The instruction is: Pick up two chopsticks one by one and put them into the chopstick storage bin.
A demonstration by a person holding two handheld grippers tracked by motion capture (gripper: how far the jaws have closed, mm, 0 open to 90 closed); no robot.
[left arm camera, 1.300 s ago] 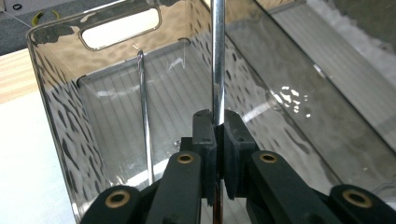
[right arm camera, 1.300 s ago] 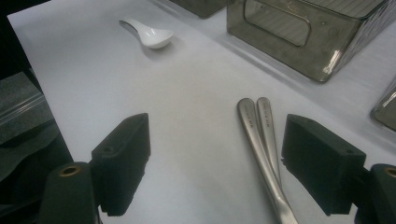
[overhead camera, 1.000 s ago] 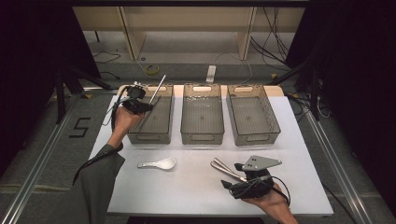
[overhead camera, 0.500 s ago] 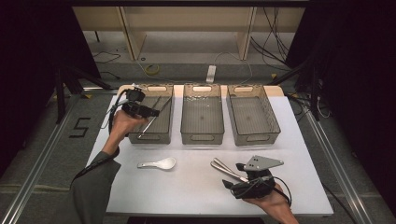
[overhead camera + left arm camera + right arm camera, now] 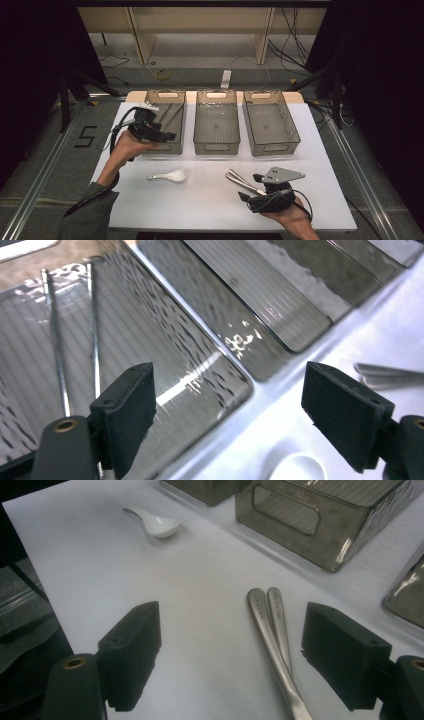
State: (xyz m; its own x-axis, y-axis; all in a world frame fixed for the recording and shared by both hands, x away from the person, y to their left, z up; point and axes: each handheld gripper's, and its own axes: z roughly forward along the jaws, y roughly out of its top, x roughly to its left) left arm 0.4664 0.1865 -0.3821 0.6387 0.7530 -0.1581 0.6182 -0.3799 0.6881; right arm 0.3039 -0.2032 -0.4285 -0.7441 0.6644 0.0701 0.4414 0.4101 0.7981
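Note:
Two thin metal chopsticks (image 5: pixel 55 340) lie in the left grey bin (image 5: pixel 176 146); in the high view the chopsticks (image 5: pixel 172 113) rest along its floor. My left gripper (image 5: pixel 167 136) hovers over that bin's near left corner. Its jaws have just been opening, and the left gripper (image 5: pixel 230 390) stands open with nothing between its pads. My right gripper (image 5: pixel 232 630) is open low over the table, with two metal utensil handles (image 5: pixel 270 622) lying between its jaws, untouched. In the high view the right gripper (image 5: pixel 248 187) sits just near the utensils (image 5: pixel 242 181).
A white ceramic spoon (image 5: pixel 170 175) lies on the white table (image 5: pixel 200 205) between the two hands. Next to the left bin stand a middle bin (image 5: pixel 216 148) and a right bin (image 5: pixel 270 147) in a row at the back. Dark floor surrounds the table.
The left gripper held a chopstick upright over the left bin, then let it go into the bin. Its jaws have spread and the hand has drawn back toward the near left.

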